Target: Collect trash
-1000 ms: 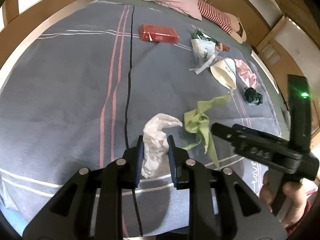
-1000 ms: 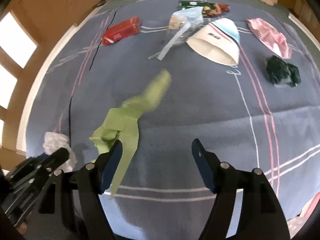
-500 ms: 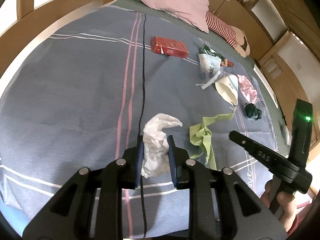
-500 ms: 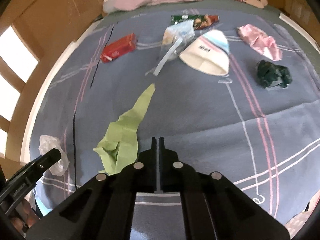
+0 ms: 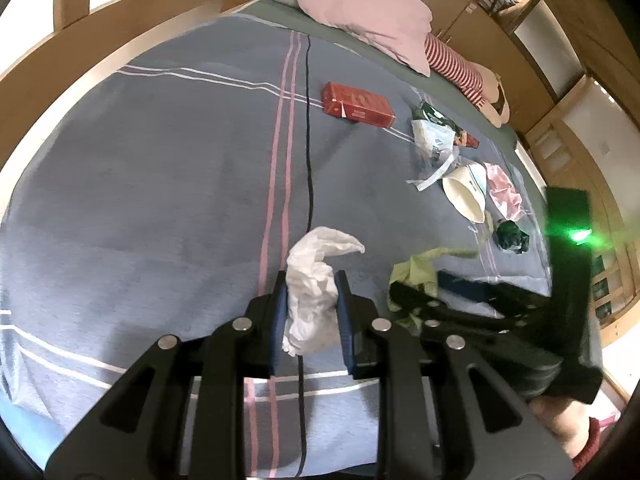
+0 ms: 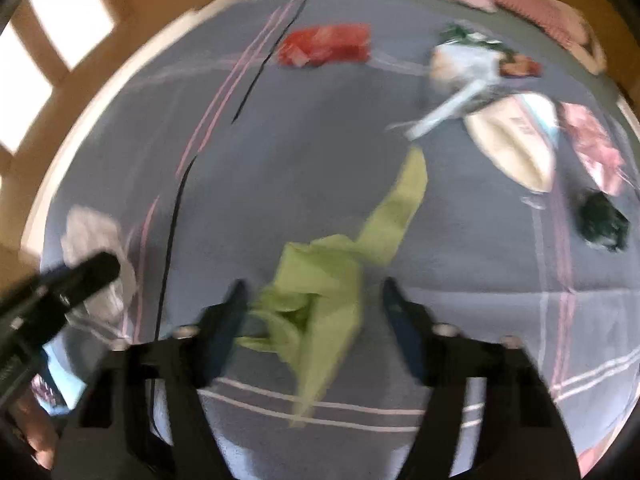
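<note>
Altogether one white tissue [image 5: 310,300], one green wrapper [image 6: 320,280], one red box [image 5: 357,105].

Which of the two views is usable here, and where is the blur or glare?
Left wrist view: sharp on the white tissue held in the left hand-held gripper, though the right hand-held gripper smears and a green light flares at the right edge. Right wrist view: motion-blurred throughout; the green wrapper and red box read only as shapes.

Both our wrist views look down over the bedspread [image 5: 160,184] from its near edge toward the far pillow [image 5: 368,24]. They share the red box [image 5: 357,105] [image 6: 326,45], the green paper [image 6: 332,276] and the scattered litter.
</note>
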A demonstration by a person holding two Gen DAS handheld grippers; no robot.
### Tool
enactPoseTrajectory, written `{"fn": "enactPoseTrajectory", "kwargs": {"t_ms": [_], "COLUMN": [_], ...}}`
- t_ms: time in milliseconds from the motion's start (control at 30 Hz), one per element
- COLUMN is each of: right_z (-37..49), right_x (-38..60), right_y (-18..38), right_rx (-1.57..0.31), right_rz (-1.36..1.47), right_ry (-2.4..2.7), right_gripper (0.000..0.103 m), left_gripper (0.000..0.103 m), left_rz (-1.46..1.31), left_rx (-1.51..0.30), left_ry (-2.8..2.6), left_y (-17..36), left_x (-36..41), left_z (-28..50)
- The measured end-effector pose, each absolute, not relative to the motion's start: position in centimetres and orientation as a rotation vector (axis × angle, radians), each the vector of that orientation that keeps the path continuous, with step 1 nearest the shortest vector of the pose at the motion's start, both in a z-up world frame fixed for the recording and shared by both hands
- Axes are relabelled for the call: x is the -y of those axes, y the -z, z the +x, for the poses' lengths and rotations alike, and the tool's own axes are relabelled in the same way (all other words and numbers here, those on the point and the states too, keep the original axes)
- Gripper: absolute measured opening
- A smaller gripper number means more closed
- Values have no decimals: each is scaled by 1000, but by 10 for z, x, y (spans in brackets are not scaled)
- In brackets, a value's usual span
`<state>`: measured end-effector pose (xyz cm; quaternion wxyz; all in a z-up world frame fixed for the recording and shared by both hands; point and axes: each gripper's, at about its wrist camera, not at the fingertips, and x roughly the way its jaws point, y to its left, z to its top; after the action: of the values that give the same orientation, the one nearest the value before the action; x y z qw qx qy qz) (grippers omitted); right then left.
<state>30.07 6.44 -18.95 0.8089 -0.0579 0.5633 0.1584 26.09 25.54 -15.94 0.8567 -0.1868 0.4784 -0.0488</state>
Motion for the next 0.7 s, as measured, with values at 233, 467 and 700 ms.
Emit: {"fn": "enactPoseTrajectory", "kwargs": {"t_ms": [233,467,700], "right_z": [298,275,207], "right_x": [-40,-5,66], "right_y": [179,141,68], "right_rx": [-1149,-1049,-911], "right_rz": [0,110,161], "right_ry": [-249,-243,-277], "right_gripper": [39,39,39], "left_gripper": [24,24,24], "left_rz": [-390,-354,-255], "left_rx": [-999,-930,-884], "left_ry": [108,170,242], "left_y": [153,114,82], "left_x": [-251,-226,-182], "left_z": [259,242,212]}}
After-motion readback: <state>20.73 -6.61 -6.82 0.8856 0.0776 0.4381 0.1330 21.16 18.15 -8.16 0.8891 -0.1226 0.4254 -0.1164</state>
